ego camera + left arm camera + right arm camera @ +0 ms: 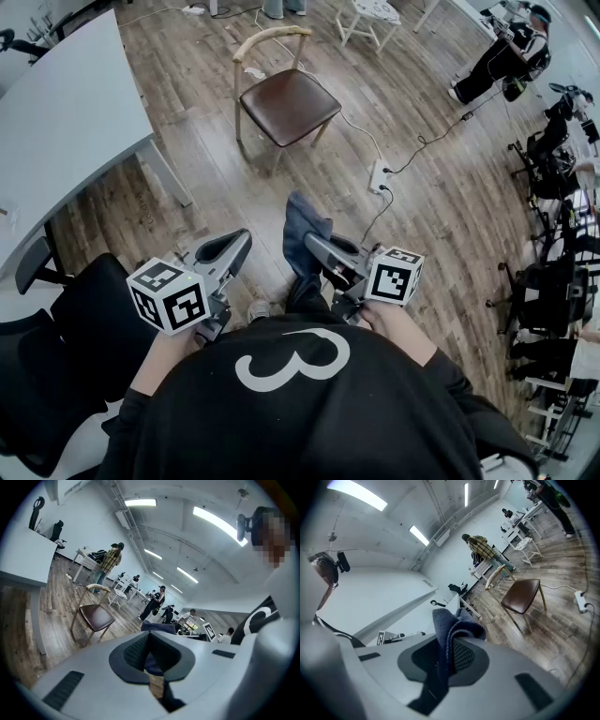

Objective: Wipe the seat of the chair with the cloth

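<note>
The right tongs pinch a soft, crumpled blue cloth, its folds bunching above the tips. The left tongs, just beside, are pressed together on nothing. Well ahead of both stands the chair — curved pale wooden back, smooth brown padded seat — on the plank floor.

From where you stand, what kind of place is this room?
Probably a shared office or lab workspace. It has a large white table, black office chairs, and people busy at other tables farther off, under ceiling strip lights.
</note>
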Tool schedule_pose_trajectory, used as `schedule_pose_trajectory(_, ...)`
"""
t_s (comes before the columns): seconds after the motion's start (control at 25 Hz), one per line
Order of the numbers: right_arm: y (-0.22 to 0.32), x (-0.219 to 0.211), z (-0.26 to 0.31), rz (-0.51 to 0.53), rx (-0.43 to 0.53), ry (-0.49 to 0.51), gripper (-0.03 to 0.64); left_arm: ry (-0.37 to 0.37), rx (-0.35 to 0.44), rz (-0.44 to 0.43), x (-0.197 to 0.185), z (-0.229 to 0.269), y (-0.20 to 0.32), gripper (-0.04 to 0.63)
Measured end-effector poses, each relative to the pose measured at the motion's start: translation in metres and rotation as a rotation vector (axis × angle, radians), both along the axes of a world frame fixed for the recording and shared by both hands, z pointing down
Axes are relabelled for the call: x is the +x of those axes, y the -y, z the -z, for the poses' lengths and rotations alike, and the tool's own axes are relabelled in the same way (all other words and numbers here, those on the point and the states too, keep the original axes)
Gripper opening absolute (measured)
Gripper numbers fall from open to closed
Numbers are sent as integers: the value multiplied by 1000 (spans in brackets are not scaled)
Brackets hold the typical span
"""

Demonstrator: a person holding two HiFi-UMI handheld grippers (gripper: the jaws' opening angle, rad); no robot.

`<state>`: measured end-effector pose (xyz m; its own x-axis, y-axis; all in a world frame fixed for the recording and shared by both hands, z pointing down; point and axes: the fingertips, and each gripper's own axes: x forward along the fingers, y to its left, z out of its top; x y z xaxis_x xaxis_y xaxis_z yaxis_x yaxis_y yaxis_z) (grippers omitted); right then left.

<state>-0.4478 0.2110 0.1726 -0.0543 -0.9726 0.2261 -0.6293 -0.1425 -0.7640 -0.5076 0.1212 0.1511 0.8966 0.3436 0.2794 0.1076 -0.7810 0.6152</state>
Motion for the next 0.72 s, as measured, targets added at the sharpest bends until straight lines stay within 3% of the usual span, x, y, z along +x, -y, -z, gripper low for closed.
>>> schedule_pose_trajectory(0.4, -17, 57, -19, -22, 30, 40, 48, 59, -4, -16, 59, -22, -18, 14)
schedule_pose_trajectory(0.72, -28, 150, -40, -26, 32, 95, 48, 133, -28, -22, 155, -45, -31, 14)
